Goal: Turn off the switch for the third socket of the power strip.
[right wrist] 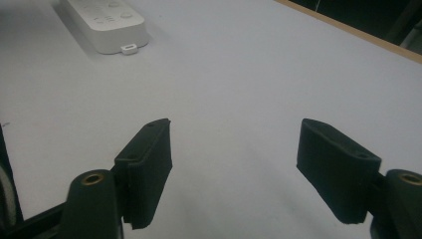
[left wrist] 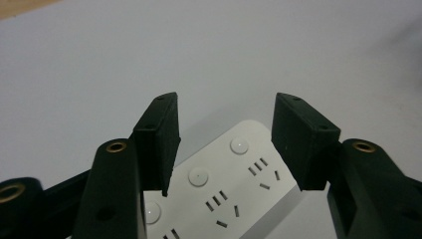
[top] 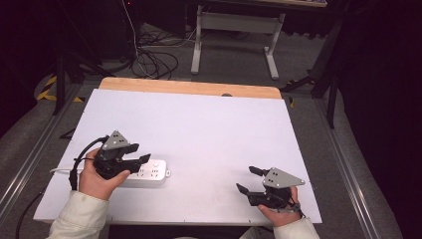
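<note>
Two tools are at work over a white desk (top: 209,129), one in each of the person's hands. The left tool (top: 142,160) hangs over a white power strip (top: 149,172) that lies flat near the desk's front left, its jaws spread apart with nothing between them. In the left gripper view the strip (left wrist: 226,184) sits below and between the two black jaws, its round switch buttons and socket slots facing up; whether the jaw tips touch the casing cannot be told from here. The right tool (top: 247,180) is held low over bare desk at the front right, well apart from the strip, its jaws also wide and holding nothing. From the right gripper view the strip's end (right wrist: 107,25) lies far off at the upper left, a small tab jutting from it.

By the look of it, the step in hand is the approach to the strip with the left tool. The next move likely calls for lowering the jaws to straddle the casing squarely across its width, then closing firmly; the smooth plastic could slip if caught at a corner.
</note>
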The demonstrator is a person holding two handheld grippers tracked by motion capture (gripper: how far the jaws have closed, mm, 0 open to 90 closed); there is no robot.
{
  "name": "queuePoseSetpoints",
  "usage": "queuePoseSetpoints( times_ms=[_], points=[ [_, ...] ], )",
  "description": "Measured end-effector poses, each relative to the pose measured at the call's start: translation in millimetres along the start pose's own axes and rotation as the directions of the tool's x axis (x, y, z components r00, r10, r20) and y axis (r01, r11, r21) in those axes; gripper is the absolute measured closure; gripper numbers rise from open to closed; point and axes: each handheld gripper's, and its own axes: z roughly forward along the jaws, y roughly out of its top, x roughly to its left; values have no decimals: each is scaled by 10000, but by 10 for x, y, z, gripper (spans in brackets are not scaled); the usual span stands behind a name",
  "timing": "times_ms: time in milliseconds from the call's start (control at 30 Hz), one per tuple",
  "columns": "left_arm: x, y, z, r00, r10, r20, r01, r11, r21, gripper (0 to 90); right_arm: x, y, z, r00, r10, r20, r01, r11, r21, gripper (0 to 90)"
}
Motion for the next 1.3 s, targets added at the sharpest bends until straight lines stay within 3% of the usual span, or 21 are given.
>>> queuePoseSetpoints(
  times_ms=[167, 333, 467, 633, 667, 867, 1133, 1300],
  points=[
    [-48, -5, -86, 9995, 158, 274, -139, 9976, -685, 288, -2, -1, -2, 10000, 43, 7, -43, 10000, -10, 301],
    [-86, -30, -147, 9974, 521, 488, -462, 9924, -1141, 211, -4, -2, -4, 10000, 47, 14, -47, 10000, -21, 301],
    [-108, -66, -202, 9967, 692, 415, -622, 9867, -1501, 207, -5, -3, -7, 10000, 53, 1, -53, 10000, -33, 300],
    [-109, -153, -265, 9970, 621, 456, -537, 9846, -1663, 209, -9, -5, -13, 10000, 97, -12, -97, 9999, -69, 300],
    [-101, -177, -277, 9971, 686, 322, -618, 9818, -1795, 208, -8, -5, -14, 10000, 94, -13, -94, 9999, -71, 300],
    [-62, -329, -336, 9963, 707, 498, -574, 9714, -2306, 180, -9, -5, -21, 9999, 120, -10, -120, 9999, -87, 300],
    [-56, -489, -375, 9950, 877, 473, -743, 9694, -2341, 171, -5, -4, -23, 9999, 120, -9, -120, 9999, -96, 300],
    [-56, -601, -388, 9942, 913, 567, -740, 9643, -2544, 171, -20, -9, -35, 9999, 111, 50, -110, 9999, -108, 300]
  ],
)
